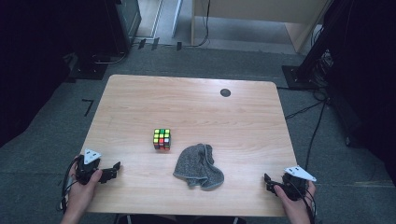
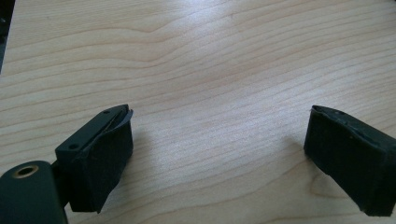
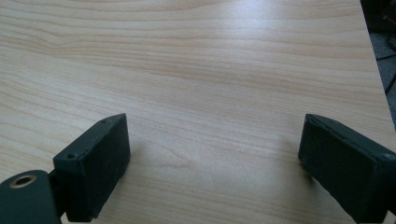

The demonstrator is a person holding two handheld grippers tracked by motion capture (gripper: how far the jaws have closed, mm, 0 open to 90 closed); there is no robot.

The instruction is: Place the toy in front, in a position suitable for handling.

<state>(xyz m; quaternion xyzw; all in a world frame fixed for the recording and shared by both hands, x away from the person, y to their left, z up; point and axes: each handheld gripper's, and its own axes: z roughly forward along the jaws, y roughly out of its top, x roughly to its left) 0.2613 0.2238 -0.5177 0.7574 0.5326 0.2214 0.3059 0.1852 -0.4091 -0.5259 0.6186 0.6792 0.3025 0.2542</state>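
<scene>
1 cube [image 1: 162, 139], 1 grey cloth [image 1: 199, 166], 2 grippers open, l [image 1: 114, 170] & r [image 1: 268, 182]

From my feed, the cube [image 1: 162, 139] sits on the desk [image 1: 196, 102] near its middle, a bit left of centre, and the crumpled cloth [image 1: 200, 166] lies just to its right and nearer the person's edge, close beside it but not touching. The left hand-held gripper [image 1: 113, 170] is over the near-left corner, well left of both items, and the right hand-held gripper [image 1: 269, 183] is over the near-right corner, well right of the cloth; I see bare desk between each one's jaws. A small round port [image 1: 225, 92] is set into the desk near the far edge, right of centre, well behind the cube and cloth.
</scene>
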